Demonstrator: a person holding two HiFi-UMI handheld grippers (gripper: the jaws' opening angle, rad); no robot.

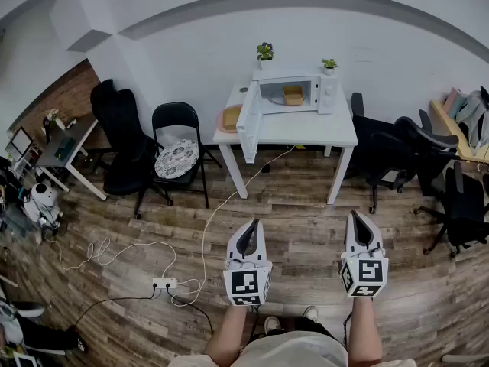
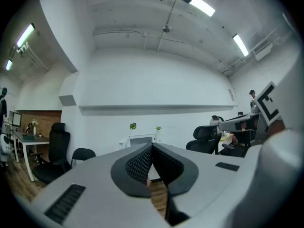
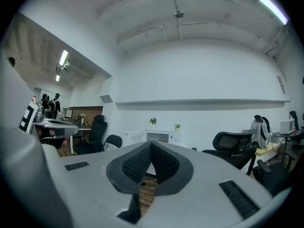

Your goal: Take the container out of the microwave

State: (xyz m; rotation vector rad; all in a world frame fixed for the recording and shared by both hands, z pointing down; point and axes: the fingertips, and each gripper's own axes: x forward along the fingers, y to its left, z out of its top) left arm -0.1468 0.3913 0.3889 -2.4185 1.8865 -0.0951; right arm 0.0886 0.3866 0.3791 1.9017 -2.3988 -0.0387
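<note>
Approach pending: left gripper (image 1: 252, 222) and right gripper (image 1: 357, 215), closed on nothing, must reach the far open microwave (image 1: 327, 96) and container (image 1: 293, 94).

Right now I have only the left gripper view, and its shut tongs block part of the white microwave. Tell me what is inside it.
Observer: In the head view, a tan rectangular container sits inside the white microwave, whose door is swung open to the left.
Operator: Report the right gripper.
Observer: The right gripper has its tongs shut, with nothing between them.
Operator: Check the floor ahead.
Observer: A white cable trails over the wood floor from the white table to a power strip, passing to the left of the left gripper.
</note>
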